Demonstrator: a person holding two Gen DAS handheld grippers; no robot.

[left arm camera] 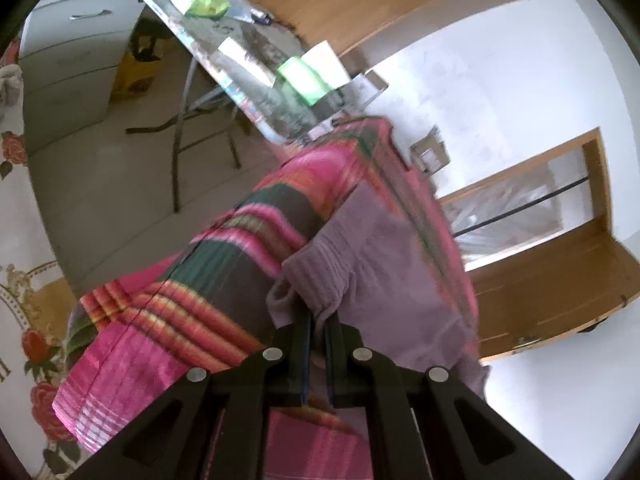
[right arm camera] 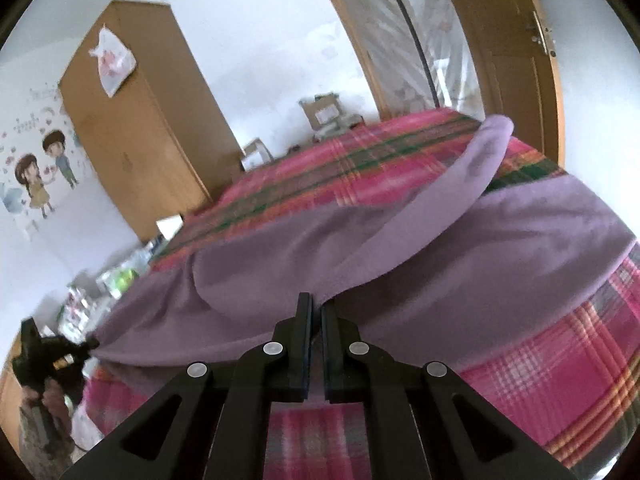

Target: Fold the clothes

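The left gripper (left arm camera: 318, 322) had its jaws nearly closed, pinching a ribbed hem corner of the purple garment (left arm camera: 384, 256), which bunched just ahead of the fingertips and extended forward and to the right of them. The right gripper (right arm camera: 316, 308) likewise had its jaws drawn almost together on an edge of the same purple garment (right arm camera: 500, 248), which spread ahead and to both sides of it over the pink plaid bedcover (right arm camera: 328, 168). A sleeve (right arm camera: 472, 168) rose ahead and to the right of the right gripper, curving upward. In the right wrist view the left gripper (right arm camera: 80, 348) appeared far to the left, gripping the garment's corner. A wooden wardrobe (right arm camera: 140, 128) stood beyond, ahead and to the left
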